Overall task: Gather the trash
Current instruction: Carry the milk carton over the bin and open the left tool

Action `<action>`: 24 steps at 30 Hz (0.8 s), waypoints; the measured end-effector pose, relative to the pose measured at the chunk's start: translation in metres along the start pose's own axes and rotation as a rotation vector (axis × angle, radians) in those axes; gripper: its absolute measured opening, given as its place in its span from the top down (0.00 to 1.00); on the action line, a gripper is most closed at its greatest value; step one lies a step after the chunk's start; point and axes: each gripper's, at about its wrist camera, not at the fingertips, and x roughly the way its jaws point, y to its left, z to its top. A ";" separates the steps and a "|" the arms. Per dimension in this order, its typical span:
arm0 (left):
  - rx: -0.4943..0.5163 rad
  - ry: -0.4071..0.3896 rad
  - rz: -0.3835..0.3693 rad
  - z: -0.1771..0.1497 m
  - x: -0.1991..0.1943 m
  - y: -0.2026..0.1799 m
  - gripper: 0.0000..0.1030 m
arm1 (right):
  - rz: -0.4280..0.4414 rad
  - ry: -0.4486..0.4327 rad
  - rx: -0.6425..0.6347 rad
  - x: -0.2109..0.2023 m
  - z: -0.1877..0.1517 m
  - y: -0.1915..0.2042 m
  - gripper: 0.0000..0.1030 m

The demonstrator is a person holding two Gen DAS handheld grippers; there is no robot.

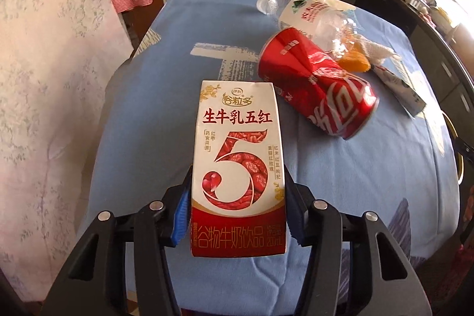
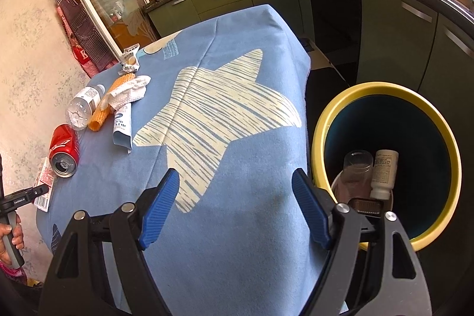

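Gripping a red-and-white milk drink carton (image 1: 238, 168) by its lower sides, the left gripper (image 1: 237, 203) angles steeply down over the blue star-print tablecloth (image 1: 340, 182), its blue pads (image 1: 181, 215) pressed on both long edges. The carton's long axis runs along the fingers, its red base band toward the camera and its top end pointing away across the table. Just beyond it lies a dented red cola can (image 1: 314, 88) on its side, its long axis slanting from upper left to lower right, with a crushed clear water bottle (image 1: 308, 11) behind, touching it. The right gripper (image 2: 235, 203) tilts down above the cloth's pale star (image 2: 219, 108), jaws spread wide with nothing between them. Beside the table stands a yellow-rimmed trash bin (image 2: 321, 120) holding a clear jar (image 2: 357, 171) and a white bottle (image 2: 383, 172). At the right-wrist view's lower left, a hand (image 2: 11, 236) clasps a grey handle.
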 end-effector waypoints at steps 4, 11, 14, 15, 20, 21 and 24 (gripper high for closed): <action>0.036 -0.017 -0.027 -0.006 -0.017 -0.003 0.49 | -0.001 -0.002 0.004 -0.003 -0.002 -0.001 0.28; 0.203 -0.093 -0.132 -0.005 -0.054 -0.050 0.49 | -0.009 -0.051 0.051 -0.023 -0.010 -0.016 0.28; 0.312 -0.111 -0.204 0.001 -0.057 -0.092 0.49 | -0.021 -0.079 0.092 -0.038 -0.018 -0.029 0.28; 0.346 -0.114 -0.234 0.004 -0.057 -0.108 0.49 | -0.029 -0.088 0.107 -0.044 -0.021 -0.034 0.28; 0.537 -0.119 -0.424 0.014 -0.056 -0.205 0.49 | -0.111 -0.142 0.188 -0.085 -0.044 -0.070 0.28; 0.578 -0.127 -0.451 0.015 -0.058 -0.227 0.49 | -0.128 -0.153 0.207 -0.093 -0.049 -0.078 0.28; 0.694 -0.136 -0.540 0.020 -0.061 -0.292 0.49 | -0.178 -0.189 0.274 -0.118 -0.064 -0.105 0.28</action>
